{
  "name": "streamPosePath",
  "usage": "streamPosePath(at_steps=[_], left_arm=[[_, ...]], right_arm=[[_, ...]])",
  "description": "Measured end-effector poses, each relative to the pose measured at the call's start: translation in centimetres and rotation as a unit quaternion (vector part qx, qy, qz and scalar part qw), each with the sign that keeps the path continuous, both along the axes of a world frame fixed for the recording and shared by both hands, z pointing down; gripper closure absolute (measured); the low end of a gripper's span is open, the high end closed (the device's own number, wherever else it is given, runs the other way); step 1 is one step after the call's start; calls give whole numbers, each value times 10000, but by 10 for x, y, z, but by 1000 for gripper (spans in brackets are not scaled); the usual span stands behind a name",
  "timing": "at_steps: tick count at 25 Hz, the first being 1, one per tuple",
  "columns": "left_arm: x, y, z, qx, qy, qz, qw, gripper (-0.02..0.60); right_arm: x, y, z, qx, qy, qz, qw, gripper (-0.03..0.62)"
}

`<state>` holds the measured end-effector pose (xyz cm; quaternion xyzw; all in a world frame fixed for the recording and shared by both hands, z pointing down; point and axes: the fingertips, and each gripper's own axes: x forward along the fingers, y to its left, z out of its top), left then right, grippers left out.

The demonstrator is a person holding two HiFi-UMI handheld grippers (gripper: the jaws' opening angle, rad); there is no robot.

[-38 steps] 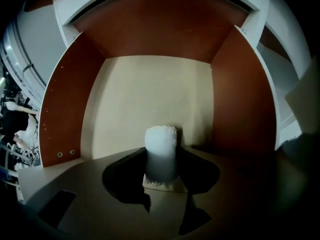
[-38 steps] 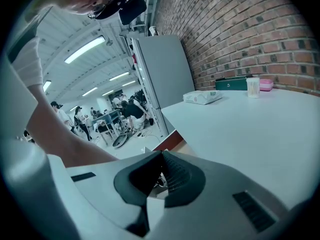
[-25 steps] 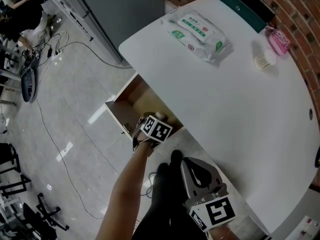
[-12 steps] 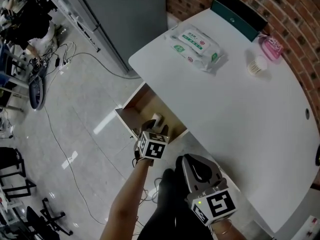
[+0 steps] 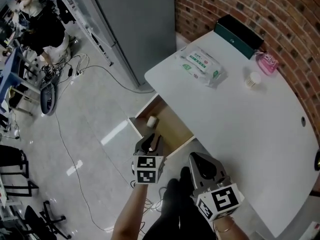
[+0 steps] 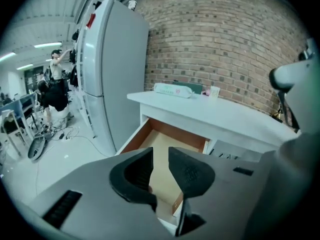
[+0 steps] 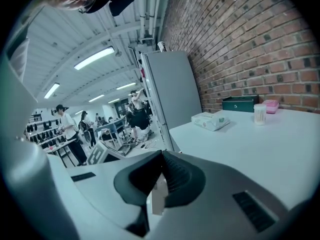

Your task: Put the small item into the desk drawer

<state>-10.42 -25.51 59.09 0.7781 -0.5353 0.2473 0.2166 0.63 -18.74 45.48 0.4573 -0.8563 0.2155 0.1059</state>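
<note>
The small item [image 5: 151, 121] lies inside the open drawer [image 5: 172, 128], just ahead of the left gripper [image 5: 150, 144], whose narrow jaws are closing on nothing over the drawer's front edge. The drawer's long axis runs away from it, under the desk [image 5: 240, 119]. Of the 2, the right gripper [image 5: 196, 160], pinched together and empty, sits farther off

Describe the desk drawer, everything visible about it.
The desk drawer stands pulled open from under the white desk. Its inside looks like light brown wood, and its outer edges look white. A small pale cylinder lies on its floor, near the side wall farther from the person.
</note>
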Motion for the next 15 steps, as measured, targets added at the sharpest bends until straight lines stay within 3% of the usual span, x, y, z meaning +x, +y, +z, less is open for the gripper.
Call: streamPosePath(at_steps=[10, 15], left_arm=[[-29, 40, -101, 708, 206, -411, 9964, 529], [-39, 60, -133, 936, 105, -545, 9941, 546]], right_arm=[[3, 16, -46, 263, 20, -7, 9997, 586], [2, 23, -65, 363, 38, -74, 9993, 586]])
